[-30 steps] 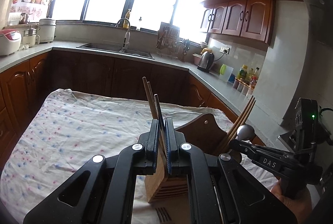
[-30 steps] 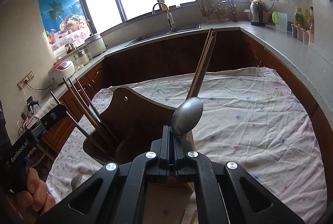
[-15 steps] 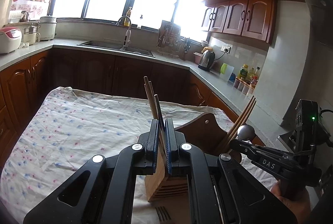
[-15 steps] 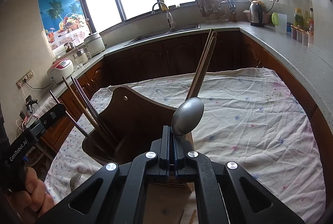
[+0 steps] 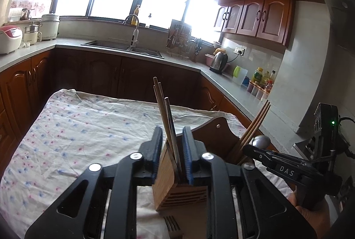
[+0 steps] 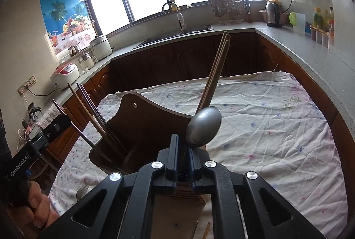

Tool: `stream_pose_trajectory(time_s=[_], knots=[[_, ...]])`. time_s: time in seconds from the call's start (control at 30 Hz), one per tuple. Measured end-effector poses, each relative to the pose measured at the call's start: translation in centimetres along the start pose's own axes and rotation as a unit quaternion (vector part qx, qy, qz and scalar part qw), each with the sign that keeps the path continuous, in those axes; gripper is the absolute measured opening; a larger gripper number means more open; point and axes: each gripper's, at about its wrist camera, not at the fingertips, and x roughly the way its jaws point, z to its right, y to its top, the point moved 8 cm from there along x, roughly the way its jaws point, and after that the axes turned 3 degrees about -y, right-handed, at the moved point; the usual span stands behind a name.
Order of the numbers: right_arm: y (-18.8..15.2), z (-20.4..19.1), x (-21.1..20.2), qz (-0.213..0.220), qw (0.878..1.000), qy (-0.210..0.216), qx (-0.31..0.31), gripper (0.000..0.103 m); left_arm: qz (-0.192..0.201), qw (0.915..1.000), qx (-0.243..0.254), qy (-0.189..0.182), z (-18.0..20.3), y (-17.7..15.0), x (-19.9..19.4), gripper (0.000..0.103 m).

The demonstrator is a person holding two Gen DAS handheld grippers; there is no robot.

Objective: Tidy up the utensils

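A light bamboo slotted holder (image 5: 177, 192) stands on the floral cloth, with a dark wooden curved holder (image 5: 213, 134) behind it. My left gripper (image 5: 172, 148) is open, its blue pads either side of chopsticks (image 5: 165, 114) that stand in the bamboo holder. My right gripper (image 6: 183, 154) is shut on a metal spoon (image 6: 204, 126), bowl up, above the bamboo holder (image 6: 188, 194). Brown chopsticks (image 6: 214, 74) lean in the dark holder (image 6: 142, 123). The right gripper also shows in the left wrist view (image 5: 250, 148).
A fork (image 5: 172, 226) lies on the cloth in front of the bamboo holder. The cloth-covered table (image 5: 66, 134) stretches left and back. Kitchen counters with a sink (image 5: 124, 48), kettle (image 5: 218, 61) and rice cookers (image 5: 8, 39) surround it.
My left gripper has opened and let go of the chopsticks, which now stand in the bamboo holder. The right gripper still holds the spoon in about the same place.
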Motion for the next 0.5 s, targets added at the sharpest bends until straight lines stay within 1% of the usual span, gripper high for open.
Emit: stream_pose_trajectory(time_s=[0.07,0.27,0.3,0.37,0.43,0.47,0.5], knots=[[0.0,0.1,-0.3,0.004,1.0,-0.003,0.0,0.025,0.001,1.0,-0.001,0.001,-0.1,-0.1,-0.2,0.022],[0.0,0.6,-0.7,0.009,1.0,-0.006,0.005,0.025,-0.007,1.0,-0.003,0.003,-0.2,-0.6,0.0,0.023],[0.0,0.7,-0.8,0.009,1.0,-0.006,0.007,0.025,-0.007,1.0,-0.004,0.003,-0.2,-0.6,0.0,0.025],[0.0,0.8,-0.8,0.008,1.0,-0.006,0.008,0.025,-0.007,0.9999,-0.006,0.005,-0.4,-0.6,-0.1,0.041],[0.0,0.9,-1.0,0.009,1.0,-0.007,0.011,0.028,-0.001,0.9999,-0.007,0.008,-0.6,-0.5,-0.4,0.049],[0.1,1.0,-1.1,0.01,1.0,-0.005,0.012,0.033,0.0,0.9999,-0.007,0.01,-0.6,-0.4,-0.6,0.05],[0.0,1.1,-1.2,0.011,1.0,-0.004,0.013,0.037,-0.001,0.9999,-0.008,0.011,-0.7,-0.4,-0.7,0.056]])
